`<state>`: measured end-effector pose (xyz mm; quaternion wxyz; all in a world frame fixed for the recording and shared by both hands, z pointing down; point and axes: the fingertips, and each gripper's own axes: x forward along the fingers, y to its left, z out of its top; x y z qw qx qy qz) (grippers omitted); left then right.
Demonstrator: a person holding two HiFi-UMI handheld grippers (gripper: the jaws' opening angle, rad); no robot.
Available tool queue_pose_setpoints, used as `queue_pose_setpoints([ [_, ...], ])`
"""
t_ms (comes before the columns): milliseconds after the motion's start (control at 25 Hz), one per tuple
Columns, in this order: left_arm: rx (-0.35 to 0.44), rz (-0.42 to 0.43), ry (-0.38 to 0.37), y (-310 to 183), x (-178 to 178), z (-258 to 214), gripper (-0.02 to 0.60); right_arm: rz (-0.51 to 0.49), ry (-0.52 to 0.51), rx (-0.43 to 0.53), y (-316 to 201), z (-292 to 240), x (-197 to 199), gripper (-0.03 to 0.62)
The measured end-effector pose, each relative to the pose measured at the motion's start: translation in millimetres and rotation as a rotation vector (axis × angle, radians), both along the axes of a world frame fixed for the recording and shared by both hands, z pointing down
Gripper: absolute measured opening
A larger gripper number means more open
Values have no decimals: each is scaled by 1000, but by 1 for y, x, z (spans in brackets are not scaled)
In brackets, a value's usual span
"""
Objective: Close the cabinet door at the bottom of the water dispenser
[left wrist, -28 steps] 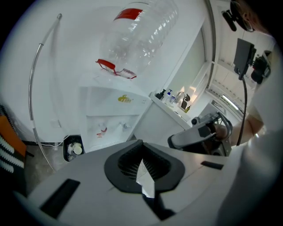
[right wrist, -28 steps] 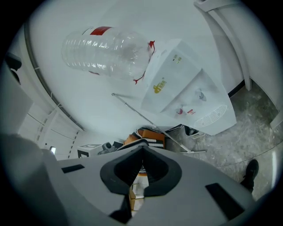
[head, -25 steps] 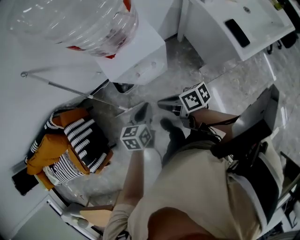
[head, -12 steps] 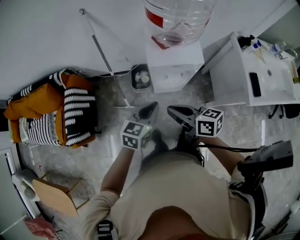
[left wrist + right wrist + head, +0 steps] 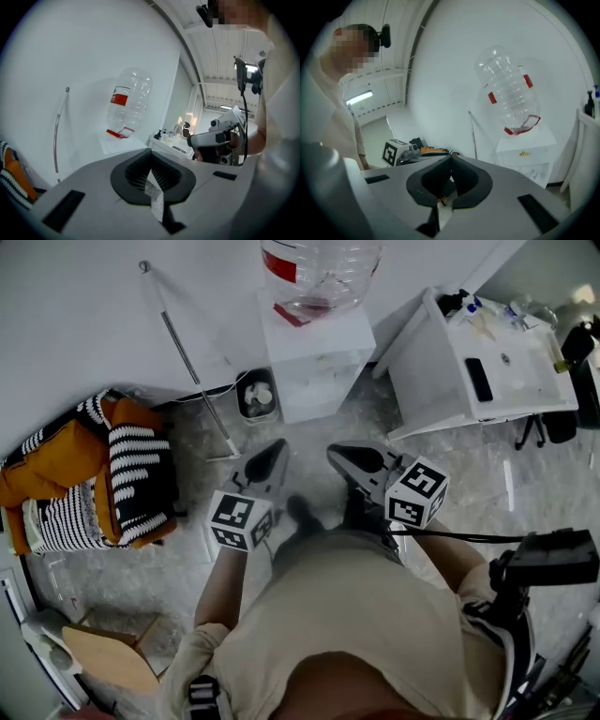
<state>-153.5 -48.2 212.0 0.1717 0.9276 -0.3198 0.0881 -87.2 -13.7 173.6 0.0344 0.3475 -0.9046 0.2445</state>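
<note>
Could not tell door state: dispenser (image 5: pixel 317 367) seen from above in head view, lower front foreshortened; cut off by gripper body in right gripper view. Stood at wall, ahead of both grippers, well apart. Held left gripper (image 5: pixel 274 454) & right gripper (image 5: pixel 339 456) w/ tips pinched together, empty. Noted bin (image 5: pixel 256 397) just left of dispenser, rod (image 5: pixel 187 357) beyond, table (image 5: pixel 469 371) to right.

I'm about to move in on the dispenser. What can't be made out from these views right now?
- Cabinet door, open or shut: the head view looks steeply down the water dispenser, foreshortening its front.
- Dispenser's lower part: in the left gripper view it is behind the left gripper; in the right gripper view, behind the right gripper.
- Small items on the white side table: head view, too small.
</note>
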Motion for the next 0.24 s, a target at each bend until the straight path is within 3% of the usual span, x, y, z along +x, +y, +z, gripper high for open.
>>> queue_pose_setpoints([
  [120,47,30,11,4,15,-17,-11,9,80,106,15,-15,14,17],
  [240,77,47,26,16,36,-33,-11,14,115,150,36,-27,29,17],
])
